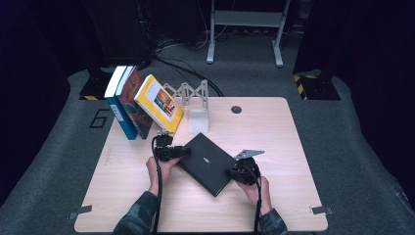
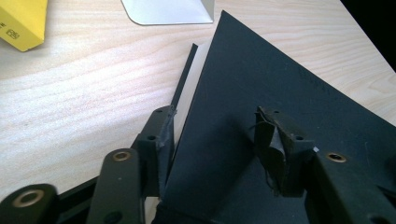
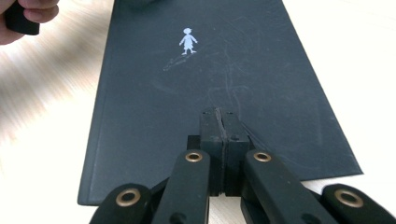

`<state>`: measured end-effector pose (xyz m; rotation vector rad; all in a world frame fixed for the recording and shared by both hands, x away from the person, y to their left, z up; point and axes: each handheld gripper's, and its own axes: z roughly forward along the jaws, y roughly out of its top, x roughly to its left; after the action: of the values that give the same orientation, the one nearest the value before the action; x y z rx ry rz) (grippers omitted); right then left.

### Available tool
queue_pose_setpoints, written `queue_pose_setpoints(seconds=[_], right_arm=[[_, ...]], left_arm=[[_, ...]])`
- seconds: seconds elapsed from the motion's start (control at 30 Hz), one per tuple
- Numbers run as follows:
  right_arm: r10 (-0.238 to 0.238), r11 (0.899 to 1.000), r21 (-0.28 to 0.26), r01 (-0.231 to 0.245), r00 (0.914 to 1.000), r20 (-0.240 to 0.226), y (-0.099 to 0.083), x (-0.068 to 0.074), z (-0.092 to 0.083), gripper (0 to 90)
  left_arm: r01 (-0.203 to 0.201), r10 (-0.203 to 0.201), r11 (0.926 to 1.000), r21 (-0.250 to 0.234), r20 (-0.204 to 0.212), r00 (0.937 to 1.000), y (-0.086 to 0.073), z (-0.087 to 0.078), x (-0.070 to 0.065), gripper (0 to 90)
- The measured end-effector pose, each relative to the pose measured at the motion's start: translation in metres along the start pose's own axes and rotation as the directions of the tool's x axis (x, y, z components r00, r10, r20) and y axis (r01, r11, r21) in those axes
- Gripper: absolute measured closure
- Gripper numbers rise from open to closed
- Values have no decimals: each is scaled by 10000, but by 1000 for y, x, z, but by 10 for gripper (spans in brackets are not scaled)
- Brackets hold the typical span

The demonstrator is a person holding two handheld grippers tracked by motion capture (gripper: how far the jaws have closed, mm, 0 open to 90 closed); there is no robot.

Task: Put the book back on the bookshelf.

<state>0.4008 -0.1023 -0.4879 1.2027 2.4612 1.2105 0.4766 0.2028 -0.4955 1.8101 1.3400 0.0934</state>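
The jaws of the left gripper [image 2: 212, 140] stand apart, one on each side of the lifted front cover of a black book [image 2: 261, 93]. One jaw is under the cover, by the white page edges, and the other is over it; whether their pads press the cover yet cannot be told. The jaws of the right gripper [image 3: 218, 122] are pressed together with nothing between them, and their tips rest on the book's cover [image 3: 210, 70] near its bottom edge. A small white figure is printed on the cover in the upper middle of that view. In the high view the black book [image 1: 205, 163] lies flat and slanted in the middle of the table [image 1: 274, 137]. The left gripper [image 1: 172, 152] is at the book's left corner and the right gripper [image 1: 237, 171] at its right edge, each held by a hand that comes up from the bottom of the frame. At the upper left of the table three books lean together: a blue book [image 1: 117, 105], a red book [image 1: 131, 98] and a yellow book [image 1: 157, 103]. Just right of them stands a white stand [image 1: 198, 105].
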Motion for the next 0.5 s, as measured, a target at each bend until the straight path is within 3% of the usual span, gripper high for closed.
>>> queue_pose_setpoints(seconds=[0.1, 0.3, 0.4, 0.5], right_arm=[[-161, 9998, -74, 161, 9999, 45, 0, 3, 1, 900], [-51, 9997, -258, 47, 9999, -161, -2, 1, 1, 900], [-120, 9994, -314, 120, 9999, -7, -4, 2, 1, 900], [-68, 9996, -256, 66, 10000, -54, -5, 2, 0, 900]], left_arm=[[182, -182, 9998, -90, 13, 9998, -1, 0, -1, 511], [-120, 121, 9999, 38, -149, 9998, 3, -6, -4, 590], [-184, 186, 9998, 115, -148, 9997, 3, -7, -4, 594], [-47, 48, 9999, 145, -106, 9999, 3, -9, -6, 607]])
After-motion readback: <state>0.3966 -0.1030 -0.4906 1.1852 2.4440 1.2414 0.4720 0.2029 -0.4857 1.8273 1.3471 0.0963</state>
